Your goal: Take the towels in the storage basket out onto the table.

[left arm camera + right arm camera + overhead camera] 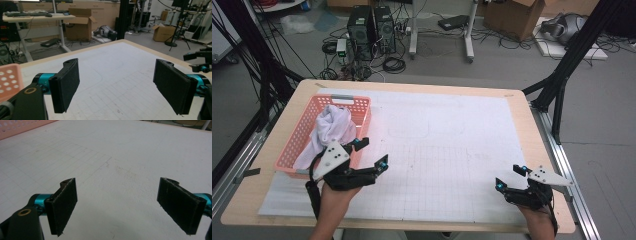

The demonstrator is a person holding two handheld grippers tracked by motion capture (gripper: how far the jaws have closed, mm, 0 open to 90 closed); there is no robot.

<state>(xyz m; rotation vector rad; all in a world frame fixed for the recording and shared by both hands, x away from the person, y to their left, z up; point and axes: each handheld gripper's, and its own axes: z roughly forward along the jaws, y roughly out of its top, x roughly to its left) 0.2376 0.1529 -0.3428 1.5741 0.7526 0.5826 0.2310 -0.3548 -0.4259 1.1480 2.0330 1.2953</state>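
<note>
White cloth: we see a white cloth [334, 126] lying crumpled inside the pink basket [297, 137], heaped toward its far end, with one part trailing down to the near left corner.
Pink basket: it stands on the left part of the tabletop [517, 107], on the white gridded sheet [452, 150]. In the left gripper view its perforated corner [8, 80] shows at the left edge.
Left tool: our left tool [373, 152] is just beside the near right corner of the basket. Its jaws are spread wide and nothing is between them. One fingertip is near the basket rim; whether it touches the rim we cannot tell. In the left gripper view the tool [116, 85] has bare sheet between its pads.
Right tool: our right tool [509, 177] is at the near right part of the tabletop, well apart from the basket and the cloth. Its jaws are also spread, holding nothing. In the right gripper view the tool [117, 203] is over bare sheet.
Floor behind: cables, two black computer towers [372, 27] and cardboard boxes [517, 15].
</note>
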